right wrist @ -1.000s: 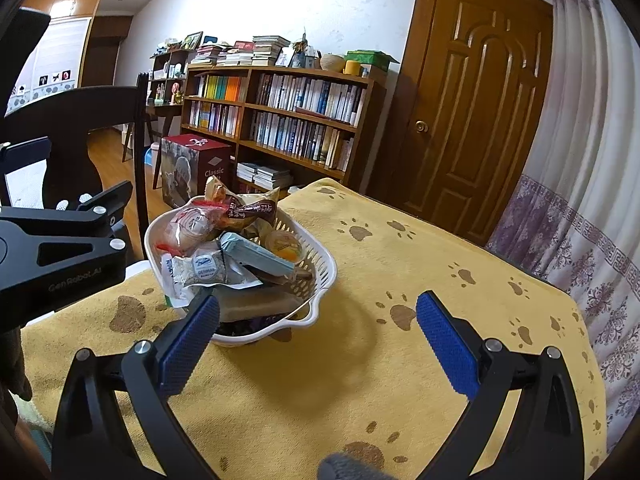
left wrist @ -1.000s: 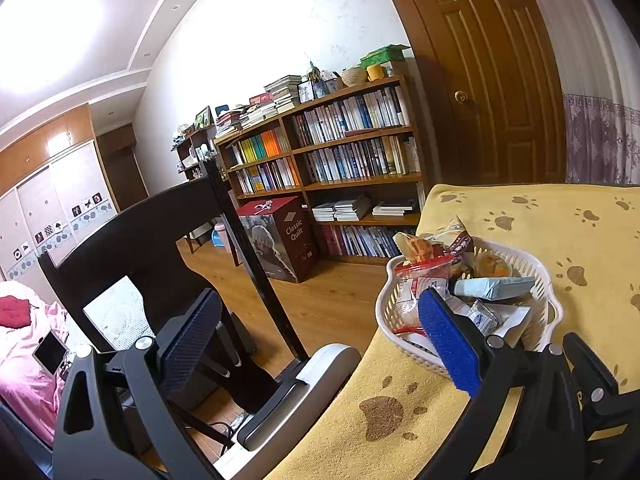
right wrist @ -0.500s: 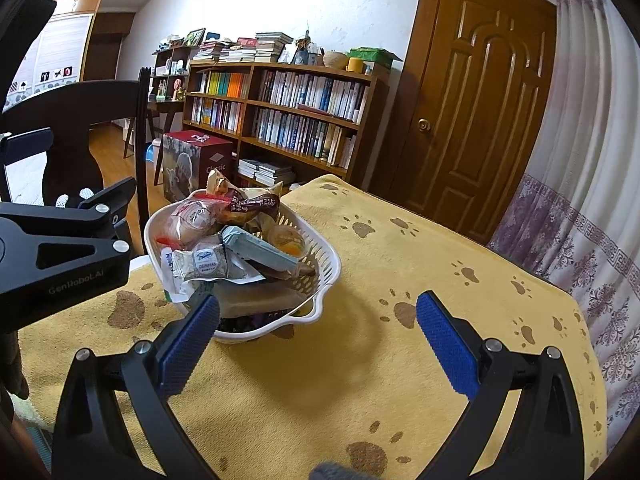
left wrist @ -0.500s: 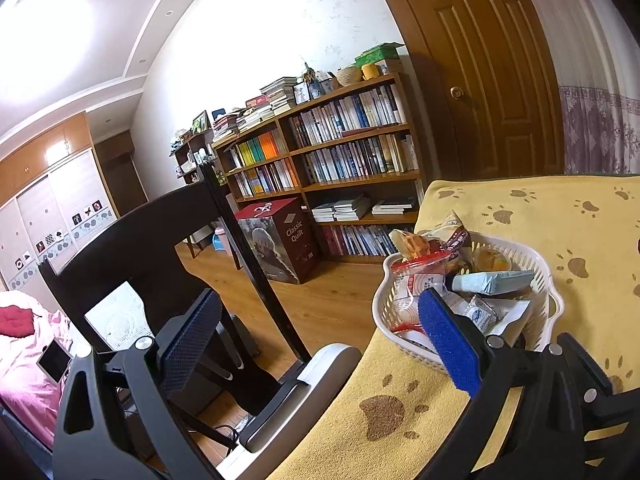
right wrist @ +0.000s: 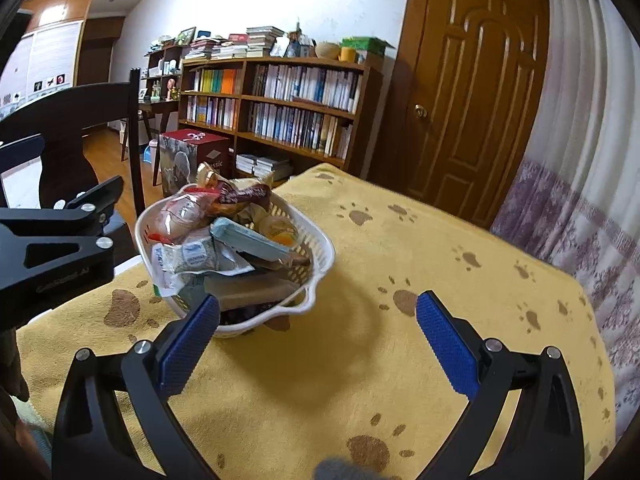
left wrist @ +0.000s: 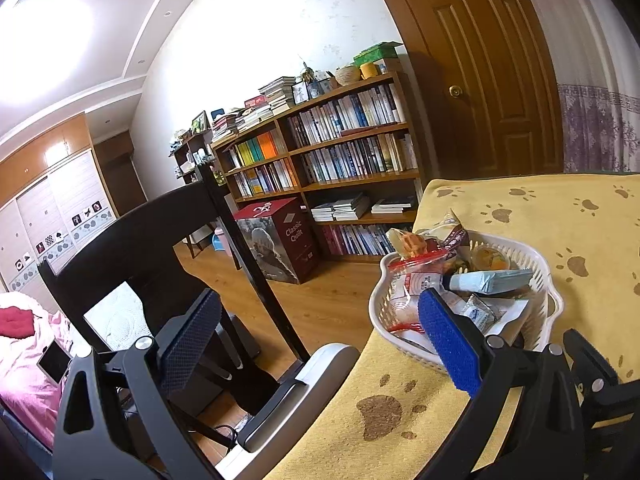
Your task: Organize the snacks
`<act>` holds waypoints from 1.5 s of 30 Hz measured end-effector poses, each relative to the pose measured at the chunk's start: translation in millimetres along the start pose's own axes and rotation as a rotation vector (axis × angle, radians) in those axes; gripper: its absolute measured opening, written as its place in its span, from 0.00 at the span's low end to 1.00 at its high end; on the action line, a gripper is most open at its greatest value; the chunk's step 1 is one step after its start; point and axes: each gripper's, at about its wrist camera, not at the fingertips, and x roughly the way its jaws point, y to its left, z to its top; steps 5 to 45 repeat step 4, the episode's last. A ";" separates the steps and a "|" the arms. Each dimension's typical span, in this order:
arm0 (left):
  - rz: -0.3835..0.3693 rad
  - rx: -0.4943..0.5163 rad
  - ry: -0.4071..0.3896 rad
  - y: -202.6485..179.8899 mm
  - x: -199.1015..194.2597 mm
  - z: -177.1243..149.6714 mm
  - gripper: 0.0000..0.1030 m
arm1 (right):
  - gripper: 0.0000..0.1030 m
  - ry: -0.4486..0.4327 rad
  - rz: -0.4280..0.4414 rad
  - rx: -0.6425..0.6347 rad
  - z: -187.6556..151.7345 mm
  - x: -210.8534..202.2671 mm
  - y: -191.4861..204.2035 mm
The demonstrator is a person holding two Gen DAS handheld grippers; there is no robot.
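White snack basket (right wrist: 320, 258) near the surface's (right wrist: 460, 292) left edge; left hand-held gripper (left wrist: 320, 344) and right hand-held gripper (right wrist: 318, 344) both spread, empty.

Both wrist views face the basket (left wrist: 540, 276) (right wrist: 320, 248) from near, left view lower.

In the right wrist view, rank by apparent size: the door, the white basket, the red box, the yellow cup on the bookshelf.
1. Door
2. White basket, though nearness enlarges it
3. Red box, partly hidden behind the basket
4. Yellow cup
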 end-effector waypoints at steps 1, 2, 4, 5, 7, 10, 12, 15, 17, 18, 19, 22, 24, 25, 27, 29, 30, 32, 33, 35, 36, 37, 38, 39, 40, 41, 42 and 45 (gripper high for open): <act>-0.004 0.002 0.002 -1.2 0.4 -0.5 0.97 | 0.95 0.008 -0.005 0.003 -1.5 0.6 -2.7; -0.006 0.005 0.003 -2.6 0.8 -0.8 0.97 | 0.95 0.011 -0.009 0.004 -2.9 0.9 -3.6; -0.017 0.010 0.004 -5.8 1.1 -0.9 0.97 | 0.95 0.023 -0.023 0.010 -7.7 2.2 -8.9; -0.017 0.010 0.004 -5.8 1.1 -0.9 0.97 | 0.95 0.023 -0.023 0.010 -7.7 2.2 -8.9; -0.017 0.010 0.004 -5.8 1.1 -0.9 0.97 | 0.95 0.023 -0.023 0.010 -7.7 2.2 -8.9; -0.017 0.010 0.004 -5.8 1.1 -0.9 0.97 | 0.95 0.023 -0.023 0.010 -7.7 2.2 -8.9; -0.017 0.010 0.004 -5.8 1.1 -0.9 0.97 | 0.95 0.023 -0.023 0.010 -7.7 2.2 -8.9; -0.017 0.010 0.004 -5.8 1.1 -0.9 0.97 | 0.95 0.023 -0.023 0.010 -7.7 2.2 -8.9; -0.017 0.010 0.004 -5.8 1.1 -0.9 0.97 | 0.95 0.023 -0.023 0.010 -7.7 2.2 -8.9; -0.017 0.010 0.004 -5.8 1.1 -0.9 0.97 | 0.95 0.023 -0.023 0.010 -7.7 2.2 -8.9; -0.017 0.010 0.004 -5.8 1.1 -0.9 0.97 | 0.95 0.023 -0.023 0.010 -7.7 2.2 -8.9; -0.017 0.010 0.004 -5.8 1.1 -0.9 0.97 | 0.95 0.023 -0.023 0.010 -7.7 2.2 -8.9; -0.017 0.010 0.004 -5.8 1.1 -0.9 0.97 | 0.95 0.023 -0.023 0.010 -7.7 2.2 -8.9; -0.017 0.010 0.004 -5.8 1.1 -0.9 0.97 | 0.95 0.023 -0.023 0.010 -7.7 2.2 -8.9; -0.017 0.010 0.004 -5.8 1.1 -0.9 0.97 | 0.95 0.023 -0.023 0.010 -7.7 2.2 -8.9; -0.017 0.010 0.004 -5.8 1.1 -0.9 0.97 | 0.95 0.023 -0.023 0.010 -7.7 2.2 -8.9; -0.017 0.010 0.004 -5.8 1.1 -0.9 0.97 | 0.95 0.023 -0.023 0.010 -7.7 2.2 -8.9; -0.017 0.010 0.004 -5.8 1.1 -0.9 0.97 | 0.95 0.023 -0.023 0.010 -7.7 2.2 -8.9; -0.017 0.010 0.004 -5.8 1.1 -0.9 0.97 | 0.95 0.023 -0.023 0.010 -7.7 2.2 -8.9; -0.017 0.010 0.004 -5.8 1.1 -0.9 0.97 | 0.95 0.023 -0.023 0.010 -7.7 2.2 -8.9; -0.017 0.010 0.004 -5.8 1.1 -0.9 0.97 | 0.95 0.023 -0.023 0.010 -7.7 2.2 -8.9; -0.017 0.010 0.004 -5.8 1.1 -0.9 0.97 | 0.95 0.023 -0.023 0.010 -7.7 2.2 -8.9; -0.017 0.010 0.004 -5.8 1.1 -0.9 0.97 | 0.95 0.023 -0.023 0.010 -7.7 2.2 -8.9; -0.017 0.010 0.004 -5.8 1.1 -0.9 0.97 | 0.95 0.023 -0.023 0.010 -7.7 2.2 -8.9; -0.017 0.010 0.004 -5.8 1.1 -0.9 0.97 | 0.95 0.023 -0.023 0.010 -7.7 2.2 -8.9; -0.017 0.010 0.004 -5.8 1.1 -0.9 0.97 | 0.95 0.023 -0.023 0.010 -7.7 2.2 -8.9; -0.017 0.010 0.004 -5.8 1.1 -0.9 0.97 | 0.95 0.023 -0.023 0.010 -7.7 2.2 -8.9; -0.017 0.010 0.004 -5.8 1.1 -0.9 0.97 | 0.95 0.023 -0.023 0.010 -7.7 2.2 -8.9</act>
